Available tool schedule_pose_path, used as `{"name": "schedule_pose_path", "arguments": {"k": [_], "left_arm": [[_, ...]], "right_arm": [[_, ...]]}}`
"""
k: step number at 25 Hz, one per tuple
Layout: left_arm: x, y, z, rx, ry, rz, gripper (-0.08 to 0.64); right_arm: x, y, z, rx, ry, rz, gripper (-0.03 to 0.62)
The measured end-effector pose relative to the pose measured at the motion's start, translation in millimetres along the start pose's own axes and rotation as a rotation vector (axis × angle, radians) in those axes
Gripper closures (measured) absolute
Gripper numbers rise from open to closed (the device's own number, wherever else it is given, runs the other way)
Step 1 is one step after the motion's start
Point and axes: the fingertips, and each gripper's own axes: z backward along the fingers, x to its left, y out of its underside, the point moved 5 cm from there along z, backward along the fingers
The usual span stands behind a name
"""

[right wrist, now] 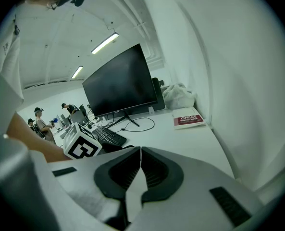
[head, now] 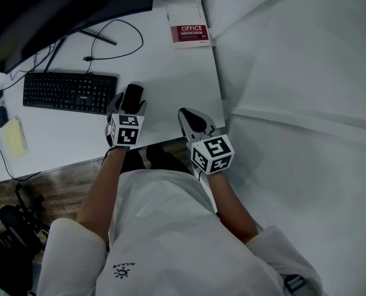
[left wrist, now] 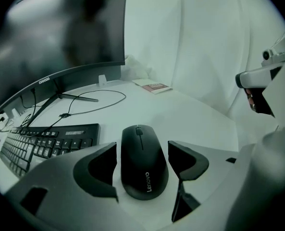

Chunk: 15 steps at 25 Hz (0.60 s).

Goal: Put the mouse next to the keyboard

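A black mouse lies on the white desk, just right of the black keyboard. My left gripper stands open with one jaw on each side of the mouse; narrow gaps show between the pads and its sides. My right gripper is shut and empty, its tips meeting, low over the desk's front edge to the right of the mouse.
A curved black monitor stands behind the keyboard, with a looped cable on the desk. A red and white book lies at the far right corner. A yellow notepad sits front left. White sheeting hangs right of the desk.
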Motion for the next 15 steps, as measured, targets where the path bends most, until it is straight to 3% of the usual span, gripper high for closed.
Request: {"name": "schedule_pose_path", "arguments": {"k": [6, 15], "left_arm": [[-1.1, -1.4, 15.4, -0.011, 0.024, -0.019, 0.230], [10.0, -19.2, 63.2, -0.092, 0.053, -0.017, 0.248]], "right_arm": [[8.3, -7.7, -0.6, -0.025, 0.002, 0.007, 0.572], [24.0, -18.6, 0.6, -0.083, 0.005, 0.021, 0.573]]}}
